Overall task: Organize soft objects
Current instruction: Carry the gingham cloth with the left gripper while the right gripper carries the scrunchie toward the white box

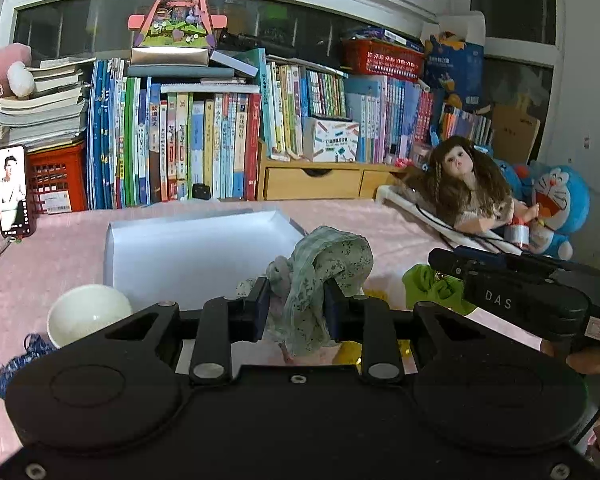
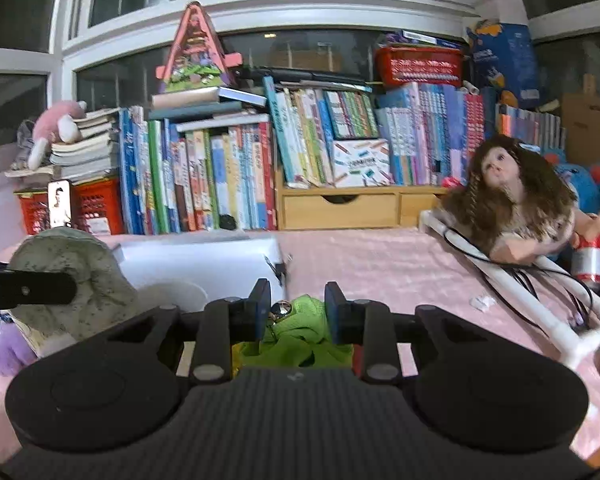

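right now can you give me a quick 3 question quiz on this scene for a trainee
1. True or false: the left gripper is shut on the floral cloth.
2. What does the right gripper hold? A) doll B) green cloth C) bowl
3. Fill in: the white box lies on a ____ tablecloth.

Key:
1. True
2. B, the green cloth; the doll lies apart, the bowl rests untouched.
3. Pink, as the tablecloth shows.

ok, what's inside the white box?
The white box shows only a bare pale inside. The green floral cloth, held in the left gripper, covers its near right corner.
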`<state>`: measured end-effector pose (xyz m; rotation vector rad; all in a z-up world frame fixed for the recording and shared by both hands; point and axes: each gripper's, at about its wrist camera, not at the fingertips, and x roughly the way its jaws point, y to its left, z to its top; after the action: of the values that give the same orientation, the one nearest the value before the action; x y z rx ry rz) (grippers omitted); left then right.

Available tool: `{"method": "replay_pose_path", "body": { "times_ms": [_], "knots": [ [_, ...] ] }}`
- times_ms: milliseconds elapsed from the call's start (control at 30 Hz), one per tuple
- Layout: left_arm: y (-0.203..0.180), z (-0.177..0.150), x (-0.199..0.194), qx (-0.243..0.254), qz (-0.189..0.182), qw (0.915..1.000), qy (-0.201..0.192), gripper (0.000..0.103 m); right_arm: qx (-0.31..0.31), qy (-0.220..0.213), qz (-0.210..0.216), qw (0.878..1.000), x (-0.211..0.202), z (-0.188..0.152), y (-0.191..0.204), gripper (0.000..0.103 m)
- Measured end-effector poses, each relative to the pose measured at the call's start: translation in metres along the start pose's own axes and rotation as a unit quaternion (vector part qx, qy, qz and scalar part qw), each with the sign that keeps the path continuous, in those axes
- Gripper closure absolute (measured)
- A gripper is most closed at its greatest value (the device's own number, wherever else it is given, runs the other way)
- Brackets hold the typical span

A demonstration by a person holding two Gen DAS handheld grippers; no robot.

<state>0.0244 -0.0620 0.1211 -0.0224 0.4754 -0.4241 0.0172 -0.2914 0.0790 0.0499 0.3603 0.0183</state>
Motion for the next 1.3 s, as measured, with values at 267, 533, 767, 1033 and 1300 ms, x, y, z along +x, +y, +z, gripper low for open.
{"method": "replay_pose_path", "body": {
  "times_ms": [267, 533, 767, 1033, 1300],
  "knots": [
    [0.020, 0.035, 0.010, -0.013, 0.004, 0.9998, -0.017, 0.077, 0.001, -0.001, 0.037, 0.999, 0.016, 0.026, 0.003, 0.069],
    [0.043, 0.059, 0.036, -0.033, 0.008, 0.9994, 0.009, 0.077, 0.034, 0.020, 0.068, 0.997, 0.040, 0.047, -0.004, 0.070],
    [0.051, 0.074, 0.068, -0.038, 0.025, 0.9987, 0.024, 0.077, 0.056, 0.034, 0.087, 0.994, 0.064, 0.065, -0.003, 0.070],
    [0.061, 0.079, 0.128, -0.049, 0.056, 0.9944, 0.075, 0.077, 0.060, 0.081, 0.114, 0.988, 0.126, 0.081, 0.010, 0.070],
    [0.068, 0.065, 0.180, -0.058, 0.096, 0.9873, 0.113, 0.076, 0.076, 0.142, 0.144, 0.976, 0.192, 0.064, 0.015, 0.070]
  ]
}}
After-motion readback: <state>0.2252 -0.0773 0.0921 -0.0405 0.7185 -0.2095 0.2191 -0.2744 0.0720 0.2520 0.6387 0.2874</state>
